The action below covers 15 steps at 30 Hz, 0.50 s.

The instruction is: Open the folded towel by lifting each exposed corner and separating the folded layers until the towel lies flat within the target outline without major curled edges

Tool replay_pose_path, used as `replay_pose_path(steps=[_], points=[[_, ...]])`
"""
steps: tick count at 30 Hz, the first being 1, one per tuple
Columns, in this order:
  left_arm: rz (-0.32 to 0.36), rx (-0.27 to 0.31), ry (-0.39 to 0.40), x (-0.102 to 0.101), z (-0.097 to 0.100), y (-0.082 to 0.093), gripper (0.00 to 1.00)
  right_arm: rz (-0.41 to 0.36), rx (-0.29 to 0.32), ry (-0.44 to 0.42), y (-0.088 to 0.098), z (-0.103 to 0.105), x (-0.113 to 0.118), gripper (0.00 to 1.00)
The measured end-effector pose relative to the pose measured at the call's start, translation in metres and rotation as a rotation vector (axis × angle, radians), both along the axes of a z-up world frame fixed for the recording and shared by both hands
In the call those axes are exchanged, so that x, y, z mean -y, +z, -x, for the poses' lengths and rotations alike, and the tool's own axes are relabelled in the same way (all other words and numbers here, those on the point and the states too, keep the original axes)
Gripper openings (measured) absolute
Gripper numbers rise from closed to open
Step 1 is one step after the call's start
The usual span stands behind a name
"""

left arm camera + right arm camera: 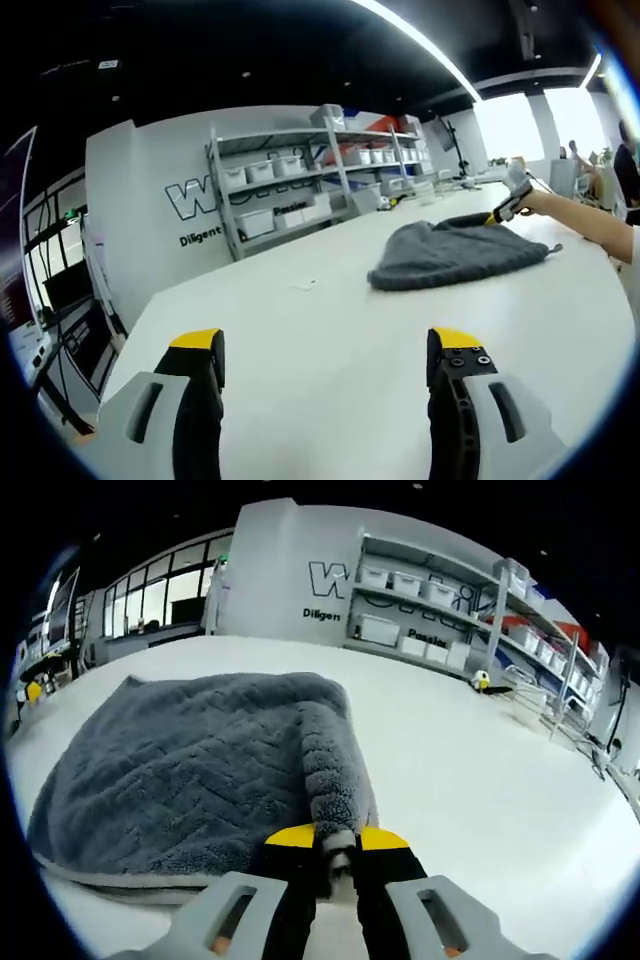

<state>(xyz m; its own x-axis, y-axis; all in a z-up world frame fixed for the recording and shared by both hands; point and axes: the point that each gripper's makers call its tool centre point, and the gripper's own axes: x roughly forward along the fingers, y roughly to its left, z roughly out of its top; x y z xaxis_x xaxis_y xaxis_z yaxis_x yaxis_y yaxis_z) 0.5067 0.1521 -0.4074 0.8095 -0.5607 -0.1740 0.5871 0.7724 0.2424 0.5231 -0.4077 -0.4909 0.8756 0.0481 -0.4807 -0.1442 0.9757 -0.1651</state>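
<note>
Broadly, a white tabletop (pixel 330 330) spreads across both views, with a pale wall (pixel 150 190) bearing dark lettering behind it and metal shelving (pixel 300 180) stocked with white bins along that wall. Large windows (pixel 530 120) glow at the far end in the left gripper view, and a long ceiling light strip (pixel 420 40) runs overhead. On the tabletop lies the grey towel (pixel 190 770), a thick textured cloth bunched into a rounded mound, with one edge rolled into a thick ridge that runs toward the camera in the right gripper view. In the left gripper view the towel (pixel 450 255) sits well across the tabletop, with bare surface between it and the near gripper. A small pale scrap (pixel 303 284) lies on the tabletop to the towel's left. The right gripper (pixel 335 845) has its yellow-tipped fingers (pixel 290 837) clenched on the end of that rolled ridge, the cloth pinched between them at the towel's near edge. In the left gripper view the same gripper (pixel 508 200) shows at the towel's far side, held by a person's outstretched forearm (pixel 585 220). The left gripper (pixel 328 350) hangs low over bare tabletop, well apart from the towel, its fingers (pixel 200 350) spread wide and released, grasping nothing.
</note>
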Motion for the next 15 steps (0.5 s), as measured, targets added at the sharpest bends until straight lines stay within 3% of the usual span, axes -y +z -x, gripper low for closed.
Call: replay_pose_path(steps=[15], points=[[-0.017,-0.017,0.007,-0.001,-0.003,-0.008,0.81,-0.043,0.064,0.247,0.001,0.027,-0.015,0.09]])
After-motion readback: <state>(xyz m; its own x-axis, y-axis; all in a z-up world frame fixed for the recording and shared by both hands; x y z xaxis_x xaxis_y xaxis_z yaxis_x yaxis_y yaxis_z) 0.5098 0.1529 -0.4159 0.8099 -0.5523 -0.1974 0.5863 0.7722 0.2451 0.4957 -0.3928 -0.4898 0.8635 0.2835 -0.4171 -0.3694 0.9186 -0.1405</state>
